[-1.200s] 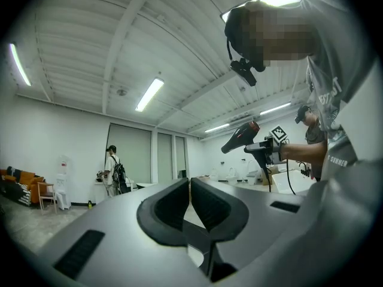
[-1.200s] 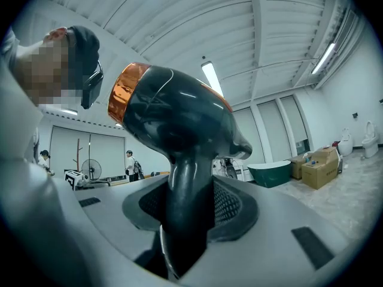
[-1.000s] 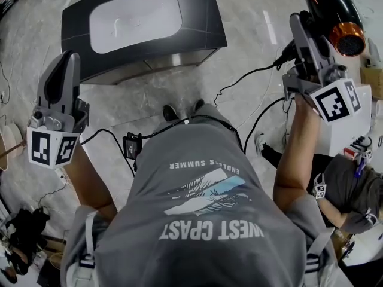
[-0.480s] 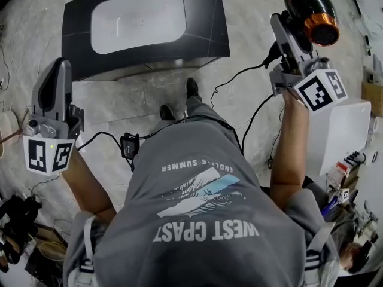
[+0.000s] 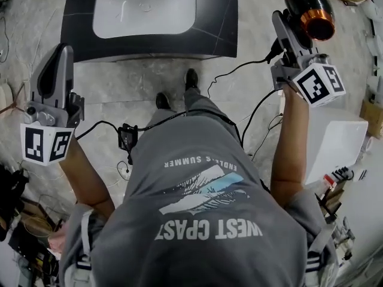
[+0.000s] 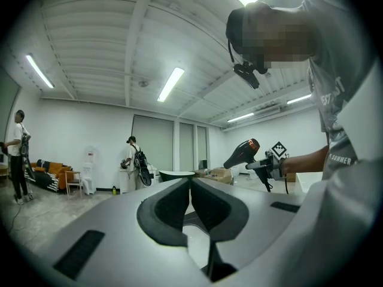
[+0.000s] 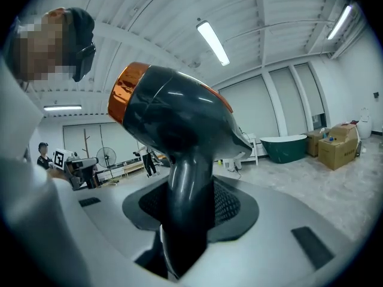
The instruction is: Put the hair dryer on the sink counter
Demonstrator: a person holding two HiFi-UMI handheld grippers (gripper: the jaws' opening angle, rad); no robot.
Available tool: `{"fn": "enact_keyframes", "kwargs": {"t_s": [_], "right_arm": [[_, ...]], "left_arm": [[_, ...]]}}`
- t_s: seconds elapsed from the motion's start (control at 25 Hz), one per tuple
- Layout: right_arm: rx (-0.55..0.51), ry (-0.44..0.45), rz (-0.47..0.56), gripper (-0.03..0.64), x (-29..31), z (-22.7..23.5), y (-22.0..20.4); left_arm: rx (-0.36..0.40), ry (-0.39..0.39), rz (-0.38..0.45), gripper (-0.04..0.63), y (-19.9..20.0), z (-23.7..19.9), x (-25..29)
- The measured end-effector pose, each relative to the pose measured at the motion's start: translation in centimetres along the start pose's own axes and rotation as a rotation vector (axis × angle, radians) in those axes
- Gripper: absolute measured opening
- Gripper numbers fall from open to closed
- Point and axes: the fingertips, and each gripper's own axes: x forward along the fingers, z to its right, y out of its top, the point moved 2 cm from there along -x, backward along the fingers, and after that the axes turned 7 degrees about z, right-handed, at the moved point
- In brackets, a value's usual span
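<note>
Hair dryer (image 5: 307, 5) held upper right; desk (image 5: 219, 18) upper centre.
Right gripper (image 5: 288, 24) pinches the hair dryer; left gripper (image 5: 58, 57) pressed together, empty.

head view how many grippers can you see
2. The left gripper is at the left over the floor, shut with nothing in it. The right gripper is at the upper right, shut on the hair dryer. No other seems hidden.
</note>
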Motion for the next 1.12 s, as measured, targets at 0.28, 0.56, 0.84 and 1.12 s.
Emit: {"fn": "enact_keyframes", "kwargs": {"t_s": [0.28, 0.56, 0.84, 1.12], "right_arm": [[-0.034, 0.016, -0.078, 0.176, 3.4, 1.8, -3.8], [-0.066, 0.029, -0.146, 0.176, 6.9, 3.5, -8.3], [-0.067, 0.032, -0.235, 0.176, 10.6, 4.9, -13.3], [-0.097, 0.001, -0.308, 0.176, 12.1, 6.6, -17.2]], "left_arm": [[-0.025, 0.039, -0.021, 0.028, -2.0, -0.5, 0.4], [-0.052, 0.079, -0.046, 0.028, -3.9, -1.1, 0.2], [-0.074, 0.114, -0.085, 0.028, -5.5, -1.7, 0.0], [-0.089, 0.132, -0.124, 0.028, -6.4, -1.3, 0.2]]}}
